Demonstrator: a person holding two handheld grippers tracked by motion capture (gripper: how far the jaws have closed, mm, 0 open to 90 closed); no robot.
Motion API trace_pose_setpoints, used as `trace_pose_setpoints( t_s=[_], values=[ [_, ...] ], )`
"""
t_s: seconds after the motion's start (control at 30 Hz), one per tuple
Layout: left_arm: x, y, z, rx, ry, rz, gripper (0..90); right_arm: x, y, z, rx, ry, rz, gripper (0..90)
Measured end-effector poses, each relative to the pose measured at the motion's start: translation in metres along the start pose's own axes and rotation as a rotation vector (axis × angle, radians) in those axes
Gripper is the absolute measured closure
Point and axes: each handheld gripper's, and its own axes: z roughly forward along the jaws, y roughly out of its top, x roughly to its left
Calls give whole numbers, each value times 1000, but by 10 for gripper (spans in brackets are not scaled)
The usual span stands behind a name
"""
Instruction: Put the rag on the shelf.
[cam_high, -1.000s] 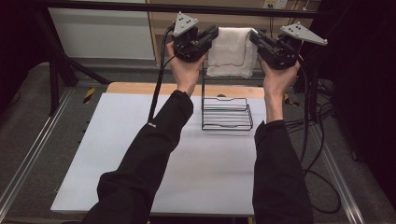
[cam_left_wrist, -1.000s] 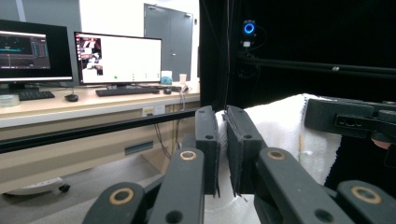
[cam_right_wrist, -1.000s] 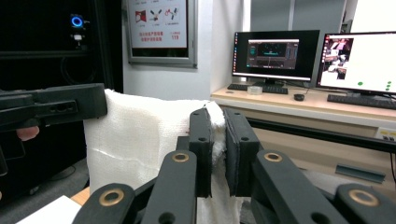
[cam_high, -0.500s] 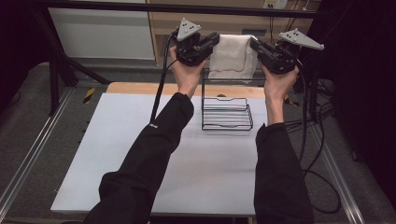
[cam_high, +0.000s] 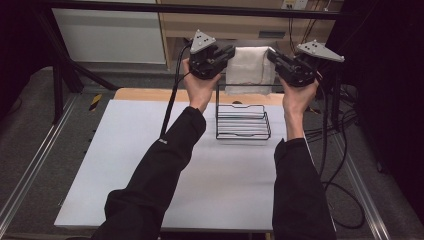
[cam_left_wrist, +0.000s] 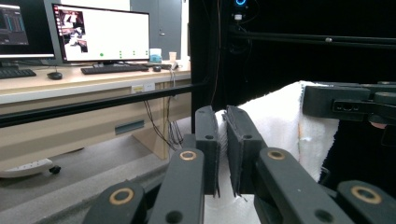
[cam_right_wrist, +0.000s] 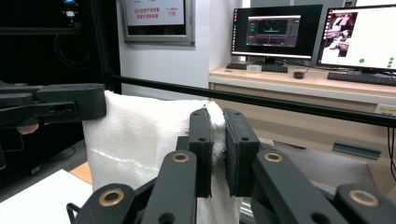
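A white towel (cam_high: 248, 70) hangs spread between both grippers, held high above the far side of the table. My left gripper (cam_high: 226, 54) is shut on the towel's upper left corner; in the left gripper view the cloth (cam_left_wrist: 275, 121) is pinched between the jaws (cam_left_wrist: 223, 140). My right gripper (cam_high: 276, 57) is shut on the upper right corner, with the towel (cam_right_wrist: 135, 135) bunched between its jaws (cam_right_wrist: 218, 135). Below the towel a black wire rack (cam_high: 243, 121) stands on the white table (cam_high: 125, 165).
A wooden strip (cam_high: 150, 94) runs along the table's far edge. Black cables (cam_high: 340, 150) trail off the right side. Metal frame rails (cam_high: 30, 165) flank the table. Beyond it stands a desk with monitors (cam_left_wrist: 100, 32) and keyboards.
Both grippers have drawn closer to me and slightly down with the towel between them, and the cloth now hangs over the rack's back edge.
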Motion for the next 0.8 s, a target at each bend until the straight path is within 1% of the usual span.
trace_pose_setpoints(
  t_s=[0.03,0.07,0.1,0.17,0.23,0.3,0.33,0.47,0.53,0.63,0.7,0.73,0.77,0.8],
  values=[
    [-1,-1,0,3,-10,-5,834,0,-2,0,2,0,0,826],
    [-1,-2,-1,3,-4,5,834,0,-3,-1,3,0,4,826],
    [-2,-3,-1,3,-5,7,834,0,-4,-1,3,0,7,826],
    [-2,-6,-2,13,-13,5,834,0,-7,-2,9,2,7,826],
    [-2,-9,-2,13,-16,-6,834,0,-10,-2,15,4,9,826],
    [-2,-11,-3,20,-17,1,834,0,-12,-3,18,4,7,826],
    [-3,-13,-3,20,-27,-5,834,0,-13,-4,22,4,6,826],
    [-5,-16,-5,27,-31,-2,834,1,-17,-6,28,4,8,825],
    [-5,-18,-6,28,-38,-17,834,2,-18,-7,31,5,4,825],
    [-7,-19,-7,34,-42,-9,833,2,-21,-8,31,6,9,825],
    [-7,-21,-7,38,-57,-36,833,2,-22,-9,35,5,9,825],
    [-7,-21,-8,37,-60,-39,833,2,-23,-9,37,3,7,824],
    [-8,-22,-9,40,-60,-30,833,1,-24,-10,37,4,12,824],
    [-8,-23,-9,39,-60,-32,833,1,-24,-10,35,7,16,824]
  ],
)
